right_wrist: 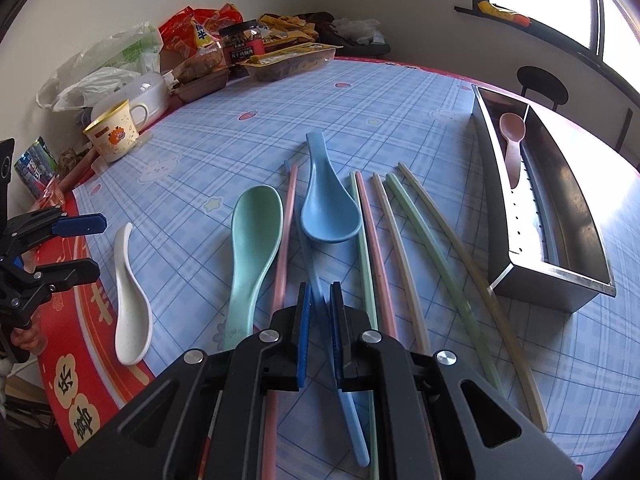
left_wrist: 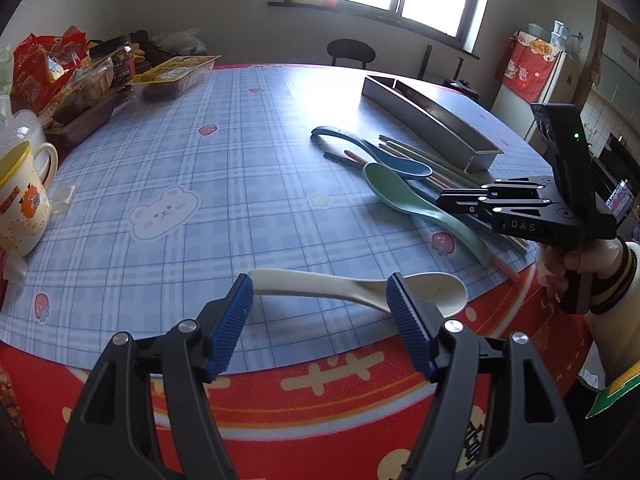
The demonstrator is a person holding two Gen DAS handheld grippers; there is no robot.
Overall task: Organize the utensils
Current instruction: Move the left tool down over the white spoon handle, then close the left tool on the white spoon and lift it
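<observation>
The left gripper (left_wrist: 320, 300) stands wide apart, its ribbed blue pads (left_wrist: 234, 322) on either side of a white spoon (left_wrist: 360, 286) that lies flat on the table near the edge, not pressed by either pad. The right gripper (right_wrist: 320, 304) is drawn narrow, its jaws pinched on a blue chopstick (right_wrist: 316, 280) that runs between them; the letters "DAS" (left_wrist: 523, 225) are legible on its black body in the left wrist view. On the blue plaid tablecloth (right_wrist: 380, 100), printed with strawberries and bears, lie a green spoon (right_wrist: 254, 236) and a blue spoon (right_wrist: 328, 204) beside loose pink, green and beige chopsticks (right_wrist: 404, 264). To the right of them stands a long steel utensil tray (right_wrist: 584, 216) with a pink spoon (right_wrist: 512, 140) in its left compartment. Along the far side are snack packets, a dark-lidded jar (right_wrist: 242, 42) with a red label whose writing is too small to read, and a yellow-rimmed mug (right_wrist: 114, 132).
</observation>
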